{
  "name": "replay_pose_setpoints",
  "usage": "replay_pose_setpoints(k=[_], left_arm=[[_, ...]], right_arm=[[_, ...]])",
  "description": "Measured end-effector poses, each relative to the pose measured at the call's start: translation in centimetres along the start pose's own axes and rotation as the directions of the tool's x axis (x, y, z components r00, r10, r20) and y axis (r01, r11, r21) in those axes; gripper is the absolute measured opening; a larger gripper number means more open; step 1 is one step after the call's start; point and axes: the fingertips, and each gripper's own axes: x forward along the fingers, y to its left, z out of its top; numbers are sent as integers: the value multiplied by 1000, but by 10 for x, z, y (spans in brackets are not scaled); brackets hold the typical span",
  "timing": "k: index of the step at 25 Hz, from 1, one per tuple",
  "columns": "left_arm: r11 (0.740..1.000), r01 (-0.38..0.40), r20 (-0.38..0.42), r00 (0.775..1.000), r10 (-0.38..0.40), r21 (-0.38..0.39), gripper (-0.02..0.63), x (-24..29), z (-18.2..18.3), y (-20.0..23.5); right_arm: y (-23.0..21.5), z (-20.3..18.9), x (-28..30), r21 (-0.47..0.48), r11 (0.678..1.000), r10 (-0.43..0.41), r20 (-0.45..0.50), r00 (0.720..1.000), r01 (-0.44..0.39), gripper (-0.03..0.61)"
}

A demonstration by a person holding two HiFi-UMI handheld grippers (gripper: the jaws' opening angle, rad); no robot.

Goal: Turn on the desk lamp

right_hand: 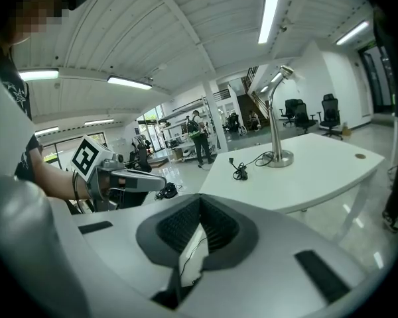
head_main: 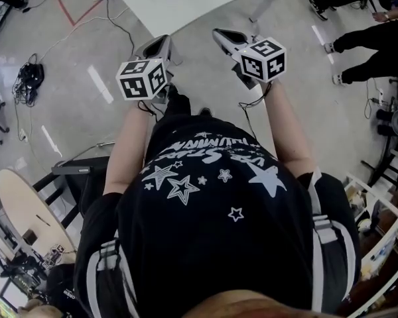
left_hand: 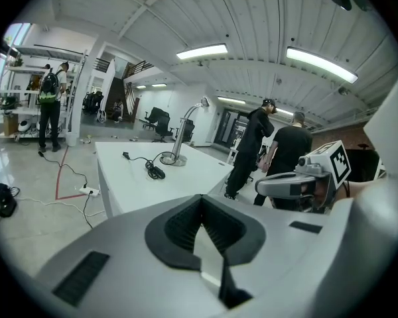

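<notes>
Grey left tool (head_main: 156, 45) and right tool (head_main: 225, 37) jut forward, seemingly closed.

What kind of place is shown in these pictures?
Probably an open-plan office or lab: a large white table with a silver gooseneck desk lamp, black swivel office chairs, and long ceiling strip lights.

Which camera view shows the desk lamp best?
The right gripper view: the whole desk lamp, base to head, stands clear. The left gripper view shows it smaller. The head view does not show it.
</notes>
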Motion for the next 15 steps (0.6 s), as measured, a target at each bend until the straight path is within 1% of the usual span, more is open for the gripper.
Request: replay_pose_setpoints(k=[6,15], left_arm=[[1000,-17,23,1000,16,6,9,-3,-1,-15],[1000,-27,12,1000,27,5,9,-7,-17,-16]], right_arm=[[7,-2,-5,-15,1000,15,18,1000,-15,4],[18,-5,-3,-32,999,30,54,998,-29,3]])
